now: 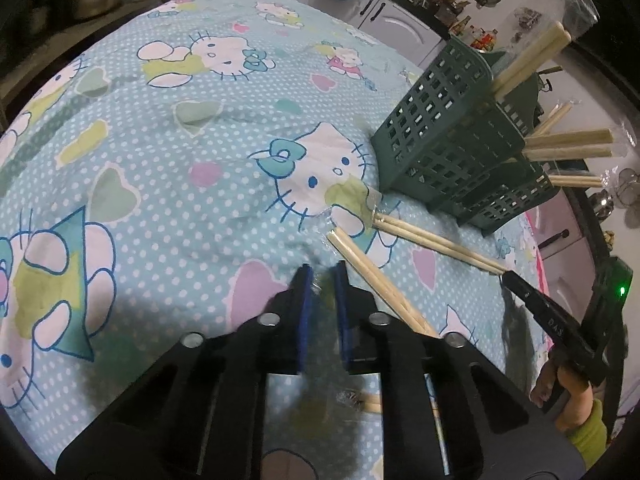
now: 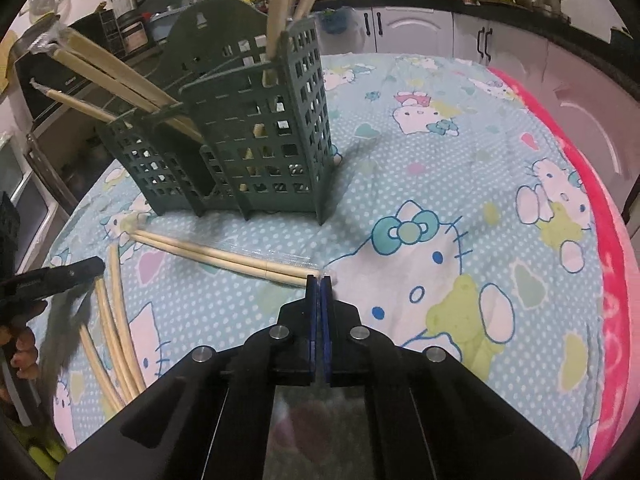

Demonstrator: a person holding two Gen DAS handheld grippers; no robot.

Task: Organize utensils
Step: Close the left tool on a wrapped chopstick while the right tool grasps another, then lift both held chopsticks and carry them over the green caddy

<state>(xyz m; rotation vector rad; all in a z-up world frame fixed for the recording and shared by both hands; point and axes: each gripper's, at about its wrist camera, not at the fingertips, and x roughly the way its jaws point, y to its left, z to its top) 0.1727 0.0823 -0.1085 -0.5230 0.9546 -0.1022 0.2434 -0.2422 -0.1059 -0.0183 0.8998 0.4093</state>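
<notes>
Kitchen cabinets and a cluttered counter ring the table, whose cartoon-cat cloth (image 2: 440, 208) carries everything we are working with. Our right gripper (image 2: 319, 280) has its blue pads pressed together at the end of the wrapped chopstick pair (image 2: 224, 256) lying on the cloth in front of the green holder (image 2: 264, 128); they seem clenched on the plastic wrap at the tip, though we cannot tell how much wood is between them. Our left gripper (image 1: 320, 276) hangs with its fingers released, a gap between the pads and nothing in them, just beside the loose chopstick bundle (image 1: 380, 280) that runs under its right finger. The holder already has several pairs leaning out of its compartments. To do this step well, we judge the pinch should sit on the sticks themselves and not only the slippery film (a wrap-only grip would likely let the pair swing or slide free). Lifting the held end first, tilting the pair toward upright and lowering the far end into an open compartment should avoid knocking the leaning pairs.
</notes>
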